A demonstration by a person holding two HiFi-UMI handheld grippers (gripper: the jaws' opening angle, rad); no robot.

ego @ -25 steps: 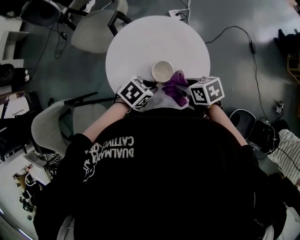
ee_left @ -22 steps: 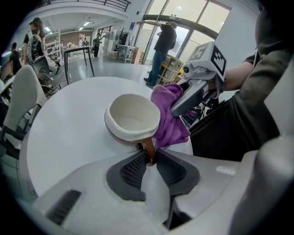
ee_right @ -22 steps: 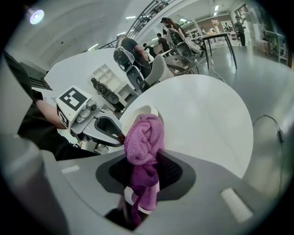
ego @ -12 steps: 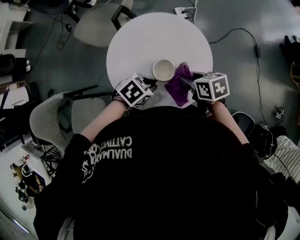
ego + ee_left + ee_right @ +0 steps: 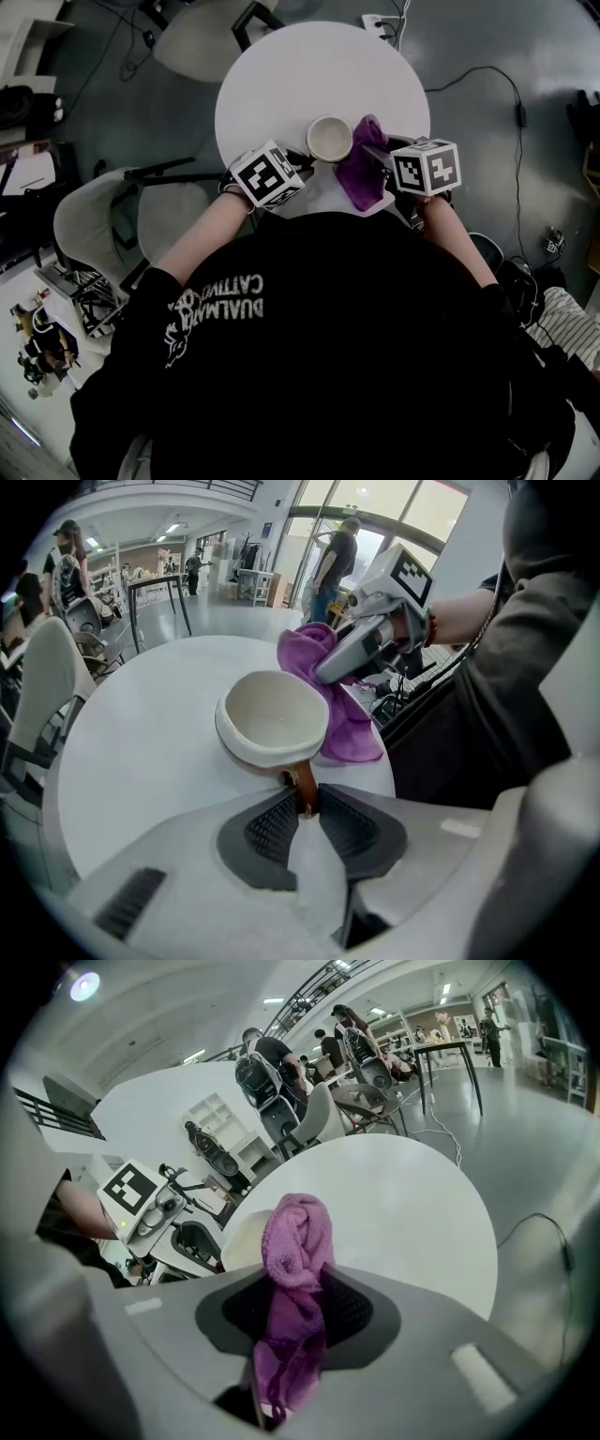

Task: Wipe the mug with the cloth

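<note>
A cream mug [image 5: 329, 138] [image 5: 272, 714] stands near the front edge of the round white table [image 5: 281, 75]. My left gripper [image 5: 302, 159] [image 5: 305, 803] is shut on the mug's brown handle [image 5: 303, 782]. My right gripper [image 5: 373, 155] [image 5: 298, 1288] is shut on a purple cloth [image 5: 361, 173] [image 5: 295, 1241]. The bunched cloth [image 5: 337, 705] presses against the mug's right side and hangs down to the tabletop. In the right gripper view the cloth hides most of the mug.
Grey chairs stand behind the table [image 5: 202, 47] and to the left [image 5: 94, 225]. A power strip [image 5: 380, 21] and a cable [image 5: 506, 84] lie on the floor. People stand in the distance [image 5: 333, 560].
My right gripper has carried the cloth along the mug's right side, a little away from the person. The left gripper and the mug have kept still.
</note>
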